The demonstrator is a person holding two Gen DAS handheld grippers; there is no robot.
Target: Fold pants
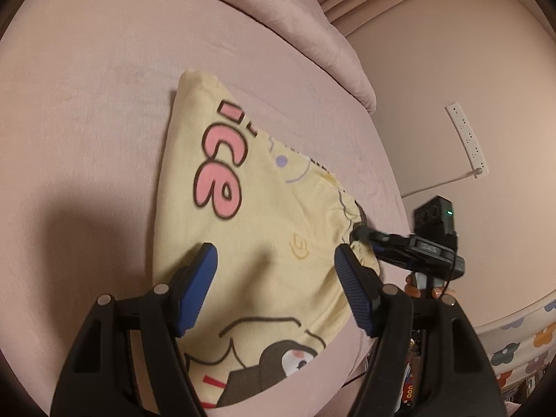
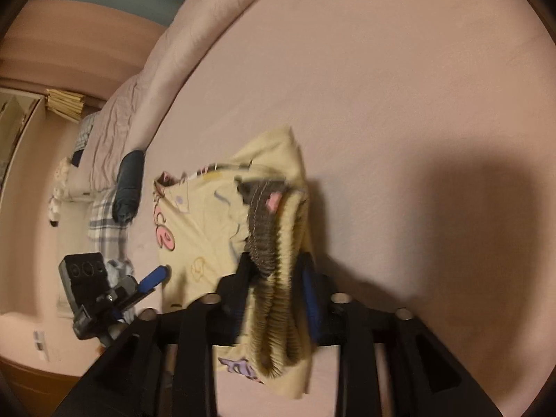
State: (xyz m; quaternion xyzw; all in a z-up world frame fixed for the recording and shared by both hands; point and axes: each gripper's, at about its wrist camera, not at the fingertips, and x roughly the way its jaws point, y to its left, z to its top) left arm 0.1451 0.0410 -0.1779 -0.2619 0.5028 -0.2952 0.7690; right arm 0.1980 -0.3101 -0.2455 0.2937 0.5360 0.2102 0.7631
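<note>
Yellow cartoon-print pants (image 1: 264,208) lie on a pink bedsheet (image 1: 87,121), spread out ahead of and beneath the left gripper (image 1: 276,260). That gripper hangs above the cloth with its blue-padded fingers (image 1: 198,285) wide apart and nothing between them. Pink lettering and a dark cartoon figure show on the fabric.

Off to the left gripper's right, at the pants' gathered waistband edge, the right gripper (image 1: 361,234) reaches in, held by a person's hand (image 1: 427,286). In its own view the right gripper (image 2: 274,278) has the ribbed waistband (image 2: 278,278) bunched between its fingers, the folds draping back toward the camera. The jaws stand partly apart; blur keeps me from telling whether the pads press on the cloth.

Beyond the pants, at the far side of the left gripper, a rolled pink duvet (image 1: 278,34) runs along the bed. To the left gripper's far right, past the bed's edge, a white power strip (image 1: 467,139) lies on the pale floor, and a flower-patterned fabric (image 1: 521,347) shows near the lower right.

From the right gripper, far to its left, a dark rolled bundle (image 2: 128,187) and a plaid cloth (image 2: 104,222) rest at the bed's edge, well apart from the pants. A stack of yellowish books (image 2: 66,104) sits on a shelf further off. Nothing lies on the sheet between either gripper and the pants.
</note>
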